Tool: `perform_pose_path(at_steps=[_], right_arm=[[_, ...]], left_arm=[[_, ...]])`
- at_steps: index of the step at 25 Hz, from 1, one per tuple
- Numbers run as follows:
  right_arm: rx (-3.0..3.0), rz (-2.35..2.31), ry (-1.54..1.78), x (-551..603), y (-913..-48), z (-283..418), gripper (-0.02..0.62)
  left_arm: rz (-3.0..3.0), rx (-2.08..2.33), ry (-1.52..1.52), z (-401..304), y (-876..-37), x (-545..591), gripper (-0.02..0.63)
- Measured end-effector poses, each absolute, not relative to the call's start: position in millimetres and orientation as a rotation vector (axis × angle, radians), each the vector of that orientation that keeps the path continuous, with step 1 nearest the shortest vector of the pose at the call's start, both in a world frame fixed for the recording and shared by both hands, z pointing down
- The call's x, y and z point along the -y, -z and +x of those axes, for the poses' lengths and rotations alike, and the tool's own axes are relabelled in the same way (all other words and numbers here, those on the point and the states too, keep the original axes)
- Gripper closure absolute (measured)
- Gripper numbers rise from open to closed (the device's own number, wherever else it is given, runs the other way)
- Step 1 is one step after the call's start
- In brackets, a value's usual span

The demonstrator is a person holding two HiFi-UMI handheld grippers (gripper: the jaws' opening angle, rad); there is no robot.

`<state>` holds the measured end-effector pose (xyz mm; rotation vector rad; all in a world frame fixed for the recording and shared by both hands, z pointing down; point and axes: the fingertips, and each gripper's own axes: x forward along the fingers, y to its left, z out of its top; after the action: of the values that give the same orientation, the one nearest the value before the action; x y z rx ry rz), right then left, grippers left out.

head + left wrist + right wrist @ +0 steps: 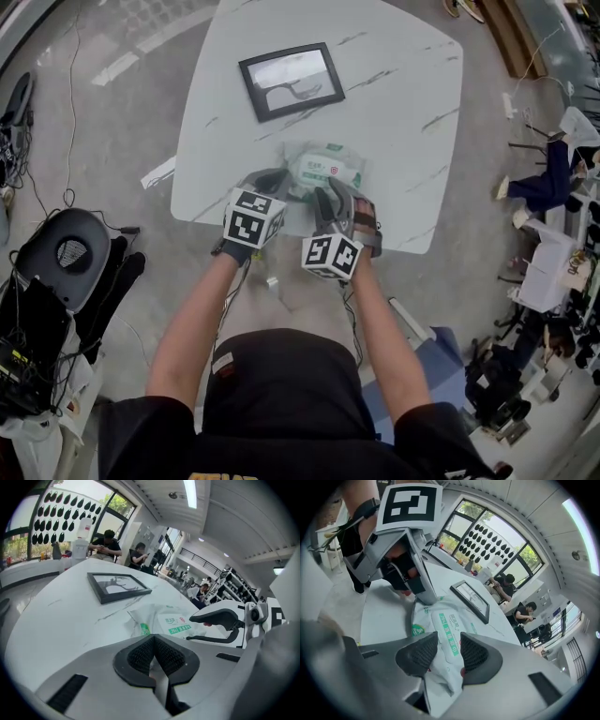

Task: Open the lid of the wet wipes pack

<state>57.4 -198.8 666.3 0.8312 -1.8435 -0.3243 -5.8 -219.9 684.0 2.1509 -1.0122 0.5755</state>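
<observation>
**Wet wipes pack: lid shut, near end gripped**

Item: wet wipes pack (325, 169), centre of the head view, lying on the white counter (403, 84) just below a black picture frame (291, 81).

Lid (449, 633): flat on the pack's top face, not yet lifted.

Right gripper (449, 651): jaws part-way apart and clamped on the pack's crinkled near end, apparently to pin it against sliding.

Left gripper (153, 641): jaws together with nothing between them. The tips sit just short of the pack's left edge, probably to catch the lid tab.

Stage: judged early; opening not begun.
</observation>
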Motion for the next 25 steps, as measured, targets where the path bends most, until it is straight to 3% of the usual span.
perform_pose_path(at_steps=[25], right_arm=[[1.658, 0.873, 0.467, 203.3, -691.3, 37.3, 0.580]], left_arm=[[2.172, 0.878, -0.739, -13.8, -696.6, 236.5, 0.589]])
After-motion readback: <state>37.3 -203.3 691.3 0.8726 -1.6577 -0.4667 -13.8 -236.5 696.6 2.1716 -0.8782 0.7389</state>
